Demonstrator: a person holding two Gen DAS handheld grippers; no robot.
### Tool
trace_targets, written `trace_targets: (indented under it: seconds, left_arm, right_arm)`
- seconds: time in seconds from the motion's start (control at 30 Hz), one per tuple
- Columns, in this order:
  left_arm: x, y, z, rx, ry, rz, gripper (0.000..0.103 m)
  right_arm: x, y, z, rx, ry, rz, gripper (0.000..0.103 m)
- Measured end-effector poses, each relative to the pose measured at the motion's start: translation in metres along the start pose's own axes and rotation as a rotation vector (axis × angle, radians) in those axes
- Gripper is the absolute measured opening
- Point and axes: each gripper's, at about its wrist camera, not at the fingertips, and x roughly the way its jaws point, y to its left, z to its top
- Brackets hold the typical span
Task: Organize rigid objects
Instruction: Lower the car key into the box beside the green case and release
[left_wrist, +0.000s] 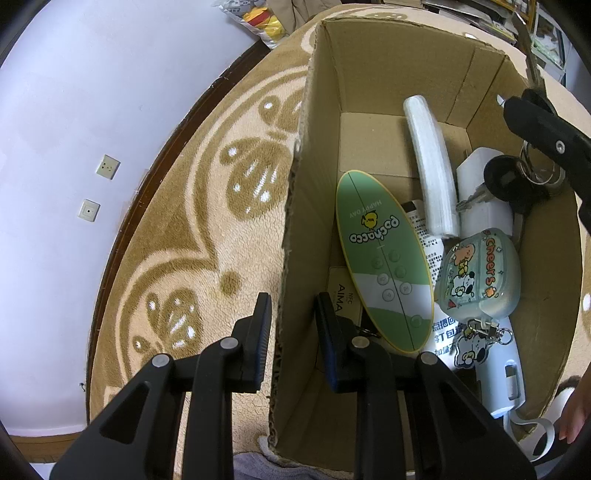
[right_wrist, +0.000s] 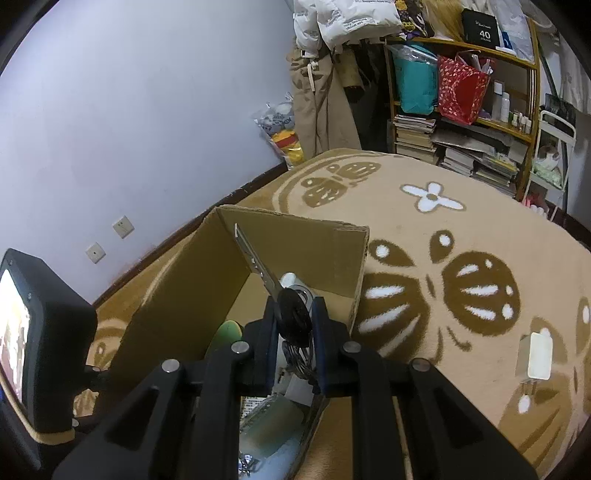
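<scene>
Right tongs (right_wrist: 293, 325) clamped on black key (right_wrist: 293, 319), angled down over cardboard box (right_wrist: 306, 236); left tongs (left_wrist: 293, 332) spread apart, straddling box wall.

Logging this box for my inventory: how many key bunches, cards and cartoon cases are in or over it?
key bunch: 1
cards: 2 (green oval card, AIMA card)
cartoon case: 1
Total: 4

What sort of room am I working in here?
Likely a bedroom or lived-in storage room: a plush patterned blanket under the cardboard box, a shelf of bags and stacked books, and hanging clothes.
</scene>
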Motion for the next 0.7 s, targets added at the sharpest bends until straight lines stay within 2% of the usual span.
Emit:
trace_targets:
  seconds: [0.7]
  left_arm:
    - [0.002,0.000,-0.001,-0.001,0.001,-0.003,0.024]
  right_arm:
    - [-0.023,0.008,0.007,-0.030,-0.033,-0.004,0.019]
